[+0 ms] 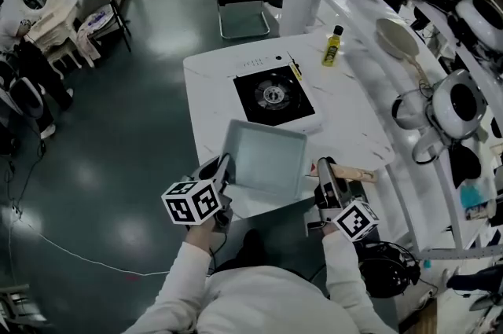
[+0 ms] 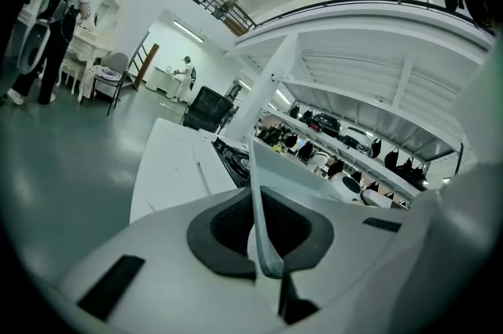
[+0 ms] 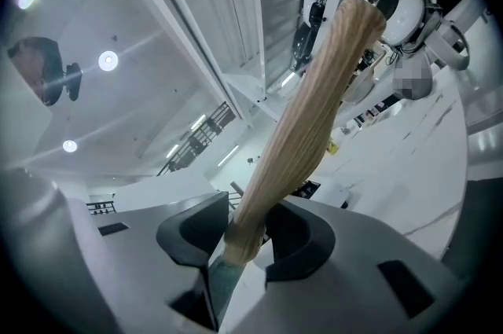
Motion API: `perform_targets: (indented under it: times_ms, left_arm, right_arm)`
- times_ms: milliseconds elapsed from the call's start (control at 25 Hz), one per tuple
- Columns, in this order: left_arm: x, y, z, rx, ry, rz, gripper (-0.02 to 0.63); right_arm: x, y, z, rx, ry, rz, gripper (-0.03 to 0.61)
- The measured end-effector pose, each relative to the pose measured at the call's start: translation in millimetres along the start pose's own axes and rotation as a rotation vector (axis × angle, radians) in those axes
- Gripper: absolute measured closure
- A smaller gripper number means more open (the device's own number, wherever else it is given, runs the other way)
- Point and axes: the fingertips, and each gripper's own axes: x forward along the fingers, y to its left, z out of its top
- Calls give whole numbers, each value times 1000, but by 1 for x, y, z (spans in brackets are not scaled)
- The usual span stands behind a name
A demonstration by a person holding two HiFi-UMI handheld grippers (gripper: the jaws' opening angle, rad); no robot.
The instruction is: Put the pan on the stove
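At the near edge of the table (image 1: 211, 89), you are clamping your left gripper (image 1: 223, 169) onto the thin left rim of the pan (image 1: 266, 159), with the jaws pinched together on that wall. The square grey pan is sitting at that near edge, short of the stove (image 1: 273, 95), which lies toward the far edge. On the right, your right gripper (image 1: 325, 177) is squeezing the wooden handle (image 1: 355, 174) between its jaws. By my reading, you are carrying the pan. Next you are needing to move both grippers forward together, keeping the pan level, then lower it centred over the burner.
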Motion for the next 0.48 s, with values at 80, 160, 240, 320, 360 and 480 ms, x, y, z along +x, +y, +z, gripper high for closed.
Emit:
perform_targets:
  times_ms: [80, 160, 240, 320, 360, 480]
  left_arm:
    - [11, 4, 8, 1, 1, -12, 584]
    - [22, 7, 14, 6, 3, -26, 586]
    - [34, 9, 21, 12, 5, -41, 586]
    - [44, 9, 28, 18, 6, -53, 586]
    - [48, 9, 31, 22, 8, -57, 586]
    - [60, 12, 36, 32, 19, -62, 586]
  right_arm:
    - [10, -2, 2, -3, -7, -8, 411]
    - [18, -6, 4, -7, -14, -18, 411]
    - [24, -9, 6, -11, -21, -28, 411]
    - [30, -13, 8, -12, -26, -37, 411]
    - [33, -15, 9, -11, -28, -41, 411]
    - [42, -21, 11, -2, -35, -50, 411]
